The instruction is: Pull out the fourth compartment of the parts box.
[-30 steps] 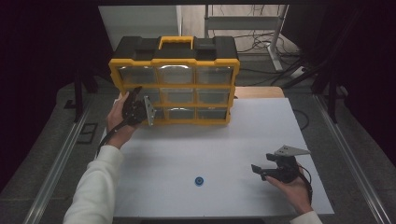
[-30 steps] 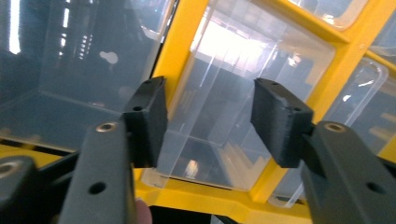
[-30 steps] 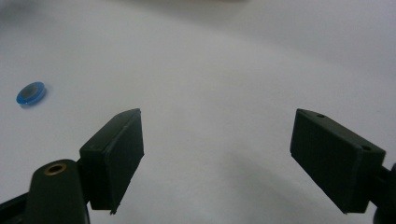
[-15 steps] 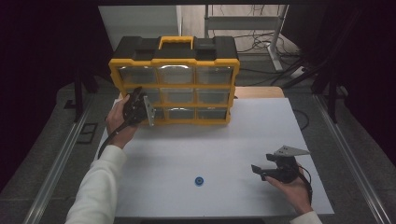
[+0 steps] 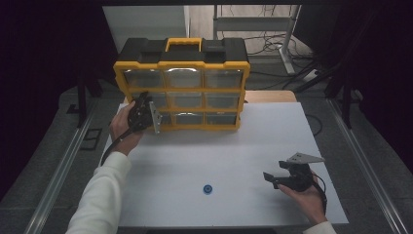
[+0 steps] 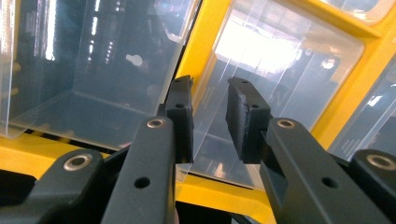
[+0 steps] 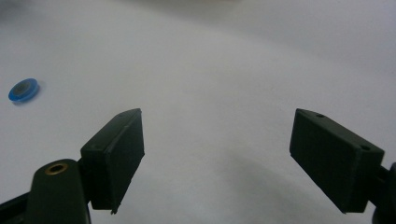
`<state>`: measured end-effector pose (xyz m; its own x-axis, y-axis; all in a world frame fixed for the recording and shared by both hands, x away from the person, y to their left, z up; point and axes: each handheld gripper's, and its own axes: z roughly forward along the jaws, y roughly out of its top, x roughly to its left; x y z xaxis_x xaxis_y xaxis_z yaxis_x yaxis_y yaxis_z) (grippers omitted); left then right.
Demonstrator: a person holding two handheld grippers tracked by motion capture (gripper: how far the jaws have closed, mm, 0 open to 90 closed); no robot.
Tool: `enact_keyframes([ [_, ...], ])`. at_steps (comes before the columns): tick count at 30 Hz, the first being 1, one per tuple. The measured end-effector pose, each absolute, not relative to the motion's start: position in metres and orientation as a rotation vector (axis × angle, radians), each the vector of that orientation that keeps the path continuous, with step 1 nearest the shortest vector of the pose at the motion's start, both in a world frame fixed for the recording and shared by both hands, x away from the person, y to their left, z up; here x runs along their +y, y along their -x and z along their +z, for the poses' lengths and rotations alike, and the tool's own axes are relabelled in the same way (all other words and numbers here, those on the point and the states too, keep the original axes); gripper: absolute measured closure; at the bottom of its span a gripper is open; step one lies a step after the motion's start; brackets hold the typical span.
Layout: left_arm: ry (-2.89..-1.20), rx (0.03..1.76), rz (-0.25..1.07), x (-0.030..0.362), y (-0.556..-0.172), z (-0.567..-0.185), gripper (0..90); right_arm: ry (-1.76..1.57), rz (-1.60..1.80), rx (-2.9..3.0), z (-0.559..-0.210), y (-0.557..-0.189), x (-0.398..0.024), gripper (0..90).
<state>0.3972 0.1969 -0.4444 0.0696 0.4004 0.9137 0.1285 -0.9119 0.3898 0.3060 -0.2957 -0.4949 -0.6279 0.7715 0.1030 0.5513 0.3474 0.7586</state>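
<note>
Since the earlier frame the left gripper (image 5: 144, 113) has barely shifted against the organizer, but its jaws have just been closing: in the left gripper view they now stand a narrow gap apart around the front edge of a clear plastic drawer (image 6: 212, 100), and it is hard to tell whether the pads press it yet. The right gripper (image 5: 291, 176) rests low on the white surface (image 5: 253, 146) at the right, jaws wide apart on nothing, with a small blue ring (image 5: 208, 188) lying well to its left. Step in hand, by the look of it: grasping a drawer in the left column of the yellow-and-black organizer (image 5: 181, 85), probably the bottom-left one, to pull it out. Next move likely calls for finishing the squeeze on the drawer lip, then a straight pull toward the person without tipping the case. The organizer stands upright at the far edge of the surface, handle up, drawer fronts facing the person; its long axis runs left to right, and the drawers slide out along the near-far line.
</note>
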Motion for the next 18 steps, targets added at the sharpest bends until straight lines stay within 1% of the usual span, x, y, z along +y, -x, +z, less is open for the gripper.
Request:
enact_keyframes([
  [18, -2.12, 0.52, 1.925, 0.1996, -0.3896, -0.4446, 73.1, -1.189, 1.135, 2.331, -0.4954, -0.3056, -0.2977, 18.4],
])
